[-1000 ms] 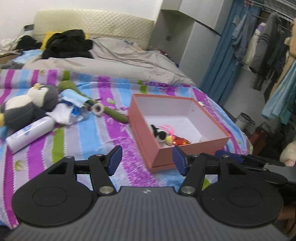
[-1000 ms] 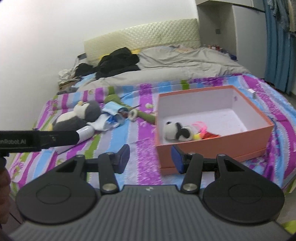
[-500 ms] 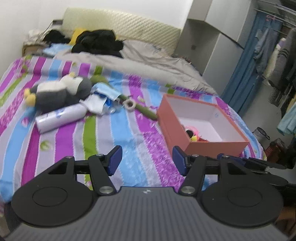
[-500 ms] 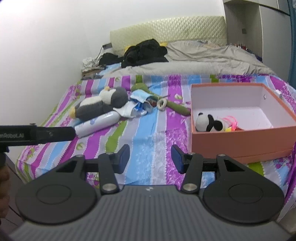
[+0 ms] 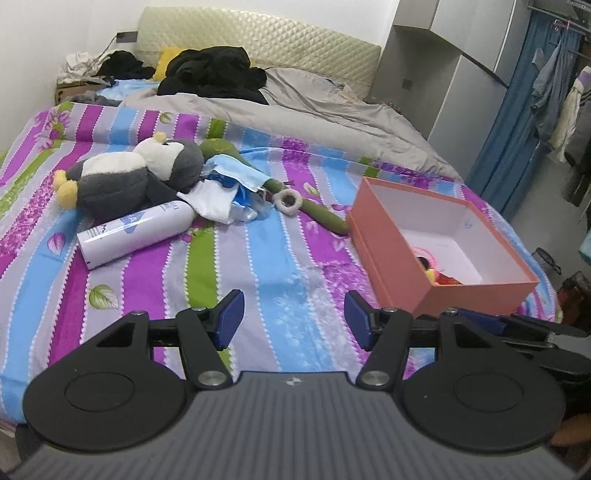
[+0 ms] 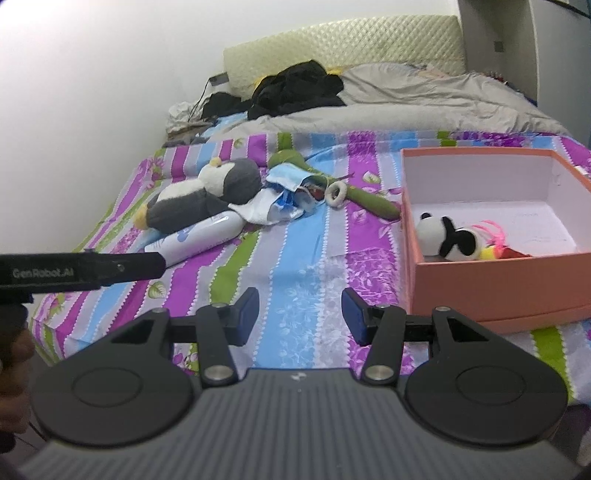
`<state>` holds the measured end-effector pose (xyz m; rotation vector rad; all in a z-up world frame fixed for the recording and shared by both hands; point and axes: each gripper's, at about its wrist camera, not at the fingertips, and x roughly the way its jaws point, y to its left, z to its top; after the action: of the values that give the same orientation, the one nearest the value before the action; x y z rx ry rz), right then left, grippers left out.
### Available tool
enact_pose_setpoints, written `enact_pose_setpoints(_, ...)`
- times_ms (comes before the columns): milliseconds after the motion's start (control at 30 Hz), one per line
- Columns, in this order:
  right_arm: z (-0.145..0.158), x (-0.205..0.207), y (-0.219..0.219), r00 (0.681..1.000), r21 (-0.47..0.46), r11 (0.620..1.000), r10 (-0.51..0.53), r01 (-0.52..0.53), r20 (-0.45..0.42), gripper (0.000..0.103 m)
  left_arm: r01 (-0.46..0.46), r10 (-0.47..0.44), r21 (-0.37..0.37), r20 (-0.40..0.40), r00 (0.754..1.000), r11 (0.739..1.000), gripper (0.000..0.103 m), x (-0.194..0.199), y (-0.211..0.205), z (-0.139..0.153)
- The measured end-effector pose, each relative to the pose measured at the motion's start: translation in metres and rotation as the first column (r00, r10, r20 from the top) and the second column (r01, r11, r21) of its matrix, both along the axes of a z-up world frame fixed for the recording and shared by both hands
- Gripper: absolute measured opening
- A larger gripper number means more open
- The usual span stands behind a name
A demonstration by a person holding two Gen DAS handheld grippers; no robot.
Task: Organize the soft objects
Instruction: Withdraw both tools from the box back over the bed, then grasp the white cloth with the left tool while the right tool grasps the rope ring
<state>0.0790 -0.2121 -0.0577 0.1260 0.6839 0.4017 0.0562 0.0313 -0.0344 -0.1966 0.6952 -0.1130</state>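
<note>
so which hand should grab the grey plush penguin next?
Left, probably. The grey-and-white plush penguin lies on the bed's left side, the left tongs are open, empty and nearer that side. The right tongs sit beside the pink cardboard box.

Striped bedsheet [image 5: 280, 266] spreads directly beneath and ahead of the tool. White spray bottle [image 5: 136, 230] lies on it, forward-left. Grey duvet [image 5: 314, 110] bunched far ahead, black clothing [image 5: 214, 72] heaped on it by quilted headboard [image 5: 258, 35]. Blue curtain [image 5: 517, 122] far forward-right.
</note>
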Motion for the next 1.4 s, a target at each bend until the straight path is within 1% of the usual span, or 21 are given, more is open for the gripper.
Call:
enact_pose_setpoints(67,-0.005,0.012,0.006,1.000,-0.006,1.000,0.015,-0.015,-0.002,0.052,-0.026,0.027,0.004,-0.012,1.000,1.000,0.066,0.009,0.005,-0.011)
enact_pose_setpoints(167,-0.013,0.030,0.013,1.000,0.002,1.000,0.026,-0.026,-0.013,0.052,-0.063,0.062,-0.011,-0.031,0.998,0.998,0.066,0.025,0.016,-0.028)
enact_pose_setpoints(333,-0.030,0.063,0.028,0.999,-0.023,0.999,0.043,-0.043,-0.019,0.052,-0.098,0.098,-0.005,-0.031,0.995,0.995,0.066,0.053,0.035,-0.050)
enact_pose_setpoints(533,-0.052,0.099,0.043,0.999,-0.031,0.999,0.027,-0.029,-0.038,0.052,-0.130,0.130,-0.019,-0.028,0.991,0.991,0.066,0.090,0.056,-0.083)
enact_pose_setpoints(667,-0.067,0.123,0.054,0.999,-0.057,0.998,0.006,-0.008,-0.035,0.052,-0.142,0.141,-0.058,-0.027,0.990,0.988,0.066,0.117,0.066,-0.106)
enact_pose_setpoints(733,-0.075,0.136,0.057,0.999,-0.063,0.998,-0.011,0.009,-0.037,0.052,-0.151,0.151,-0.049,-0.013,0.989,0.987,0.066,0.128,0.066,-0.116)
enact_pose_setpoints(800,-0.082,0.148,0.060,0.999,-0.070,0.997,-0.019,0.016,-0.033,0.052,-0.150,0.150,-0.030,0.001,0.989,0.988,0.066,0.140,0.063,-0.122)
enact_pose_setpoints(867,-0.089,0.158,0.061,0.999,-0.070,0.997,-0.030,0.028,-0.029,0.052,-0.135,0.136,-0.035,0.017,0.991,0.990,0.066,0.152,0.060,-0.130)
enact_pose_setpoints(1000,-0.101,0.179,0.060,0.998,-0.040,0.998,-0.057,0.057,-0.010,0.052,-0.120,0.121,-0.040,0.025,0.992,0.992,0.066,0.178,0.053,-0.141)
enact_pose_setpoints(1133,-0.111,0.196,0.062,0.997,-0.030,0.997,-0.075,0.075,0.015,0.052,-0.129,0.130,-0.072,0.009,0.991,0.989,0.066,0.206,0.056,-0.154)
enact_pose_setpoints(1200,-0.114,0.205,0.064,0.997,-0.018,0.997,-0.080,0.080,0.025,0.052,-0.135,0.137,-0.080,0.026,0.990,0.988,0.066,0.216,0.056,-0.157)
enact_pose_setpoints(1267,-0.116,0.215,0.067,0.996,-0.023,0.996,-0.088,0.089,0.032,0.052,-0.157,0.157,-0.027,0.023,0.987,0.987,0.065,0.229,0.054,-0.160)
enact_pose_setpoints(1300,-0.117,0.221,0.068,0.995,-0.019,0.996,-0.092,0.092,0.036,0.052,-0.161,0.161,-0.022,0.027,0.987,0.987,0.065,0.234,0.055,-0.161)
enact_pose_setpoints(1400,-0.118,0.239,0.071,0.993,-0.005,0.994,-0.112,0.113,0.037,0.050,-0.172,0.173,-0.036,0.028,0.984,0.984,0.064,0.249,0.059,-0.163)
